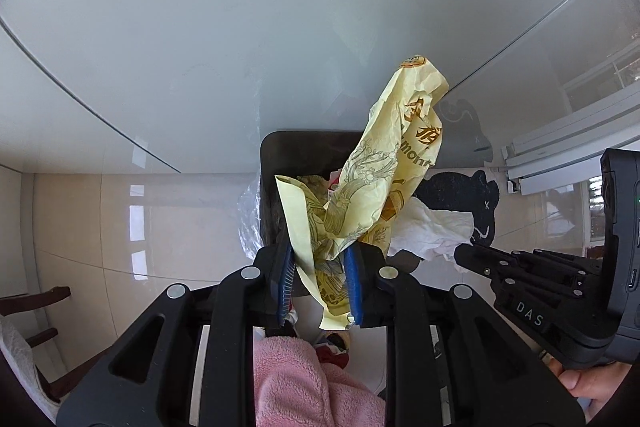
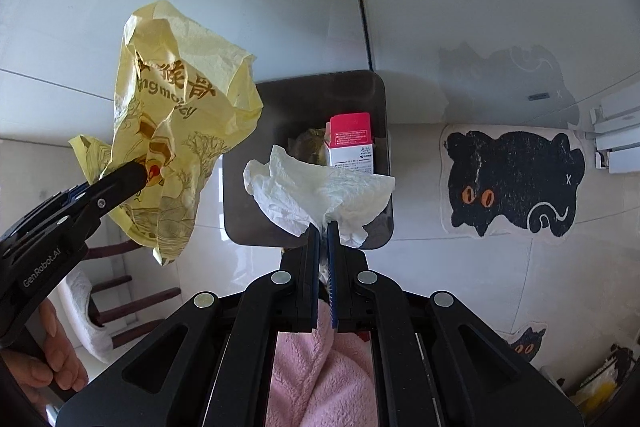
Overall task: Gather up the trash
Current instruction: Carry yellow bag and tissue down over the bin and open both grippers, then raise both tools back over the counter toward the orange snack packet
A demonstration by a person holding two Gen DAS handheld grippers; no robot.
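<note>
Already over the dark bin (image 2: 280, 227), the left gripper (image 2: 140, 175) pinches a yellow wrapper (image 2: 176, 115) at mid-left of the right-wrist frame. The right gripper (image 2: 323, 227) pinches a white tissue (image 2: 312, 187) at centre, nearer the bin's opening. Both loads hang above the bin, so release is likely next.

Bin on the floor under both claws

In the dark square bin (image 2: 306, 99) stands a red-and-white carton (image 2: 352, 143); black cat-shaped mat (image 2: 516, 183) at 3 o'clock.

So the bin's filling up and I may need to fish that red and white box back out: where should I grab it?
Grip the red and white box by its red top end, coming straight down from above. It stands upright against the bin's far wall, so only the top pokes free; crumpled trash crowds its lower part.
</note>
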